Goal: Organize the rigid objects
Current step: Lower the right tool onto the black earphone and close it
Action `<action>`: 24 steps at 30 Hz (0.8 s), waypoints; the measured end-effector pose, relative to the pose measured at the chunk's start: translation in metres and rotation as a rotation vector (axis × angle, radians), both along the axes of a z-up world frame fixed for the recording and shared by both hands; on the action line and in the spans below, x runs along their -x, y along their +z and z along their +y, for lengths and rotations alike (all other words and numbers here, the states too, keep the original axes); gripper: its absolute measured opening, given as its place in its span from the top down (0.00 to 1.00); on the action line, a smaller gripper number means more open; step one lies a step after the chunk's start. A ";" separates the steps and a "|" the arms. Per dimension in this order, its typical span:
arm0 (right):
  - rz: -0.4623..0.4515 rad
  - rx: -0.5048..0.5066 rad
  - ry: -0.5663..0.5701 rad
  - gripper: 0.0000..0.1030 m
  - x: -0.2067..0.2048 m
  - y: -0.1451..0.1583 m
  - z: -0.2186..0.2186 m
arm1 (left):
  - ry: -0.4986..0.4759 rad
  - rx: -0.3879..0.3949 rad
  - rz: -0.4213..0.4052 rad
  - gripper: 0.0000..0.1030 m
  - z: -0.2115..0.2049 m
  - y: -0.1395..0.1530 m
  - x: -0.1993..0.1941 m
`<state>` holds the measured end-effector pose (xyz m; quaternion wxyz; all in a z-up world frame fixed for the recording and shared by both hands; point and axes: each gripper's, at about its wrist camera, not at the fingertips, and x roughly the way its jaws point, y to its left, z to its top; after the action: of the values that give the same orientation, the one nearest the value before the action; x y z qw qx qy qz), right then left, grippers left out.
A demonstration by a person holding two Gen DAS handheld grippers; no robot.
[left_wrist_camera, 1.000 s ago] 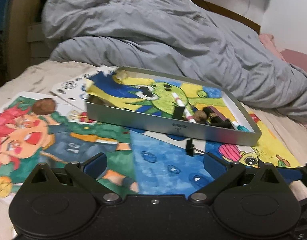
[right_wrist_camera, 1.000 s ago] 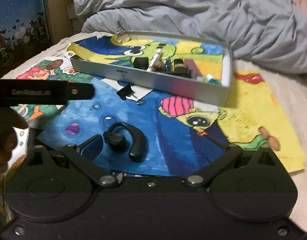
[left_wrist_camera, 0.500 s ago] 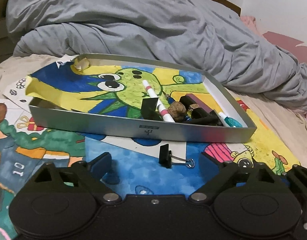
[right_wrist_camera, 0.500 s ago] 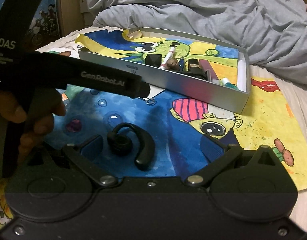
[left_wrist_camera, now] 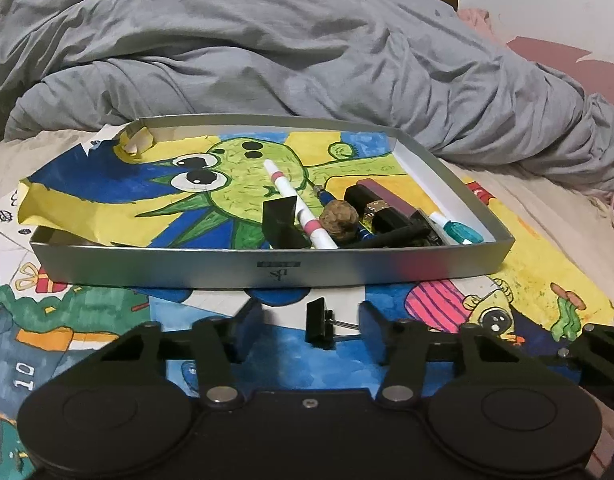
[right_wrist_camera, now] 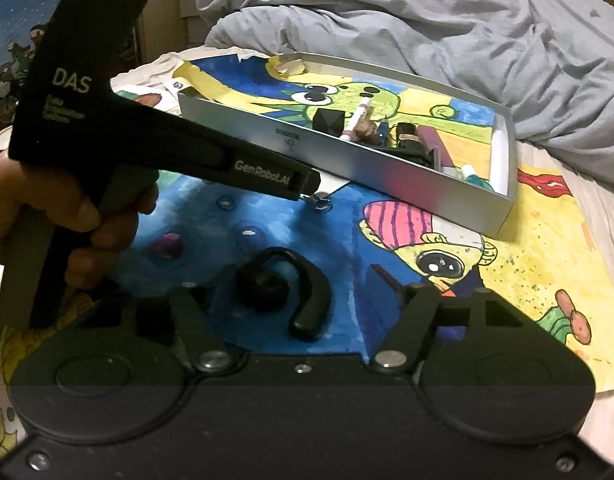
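Note:
A silver tray [left_wrist_camera: 275, 270] lies on the bed, lined with a green cartoon drawing. It holds a pink-and-white marker [left_wrist_camera: 297, 204], a walnut [left_wrist_camera: 339, 220], a black clip and other small items. A black binder clip [left_wrist_camera: 319, 324] lies on the blue drawing just in front of the tray, between the open fingers of my left gripper [left_wrist_camera: 311, 330]. My right gripper [right_wrist_camera: 295, 300] is open around a black ear-hook earpiece [right_wrist_camera: 287, 288] on the blue drawing. The left gripper's body [right_wrist_camera: 167, 148] shows in the right wrist view, over the clip.
A rumpled grey duvet [left_wrist_camera: 307, 52] fills the back of the bed behind the tray [right_wrist_camera: 387, 168]. Colourful drawings [left_wrist_camera: 527, 280] cover the sheet around the tray. A person's hand [right_wrist_camera: 67, 216] holds the left gripper handle.
My left gripper has moved right and forward until the binder clip sits between its fingers. My right gripper has edged closer to the earpiece. The left gripper has come into the right wrist view.

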<state>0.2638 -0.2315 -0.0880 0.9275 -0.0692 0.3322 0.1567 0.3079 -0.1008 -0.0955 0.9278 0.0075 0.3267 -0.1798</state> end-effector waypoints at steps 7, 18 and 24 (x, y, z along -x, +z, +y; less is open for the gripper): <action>0.012 0.006 -0.004 0.62 -0.002 0.003 -0.002 | -0.039 -0.032 -0.009 0.68 -0.004 0.000 0.004; -0.004 0.022 0.005 0.63 0.000 0.004 0.001 | -0.084 -0.042 -0.004 0.87 -0.010 0.003 0.011; -0.022 0.052 0.000 0.63 0.002 0.006 0.002 | -0.076 -0.058 -0.024 0.89 -0.012 0.006 0.017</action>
<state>0.2621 -0.2295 -0.0815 0.9290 -0.0952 0.3258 0.1473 0.2909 -0.1130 -0.0896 0.9236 0.0489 0.3201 -0.2052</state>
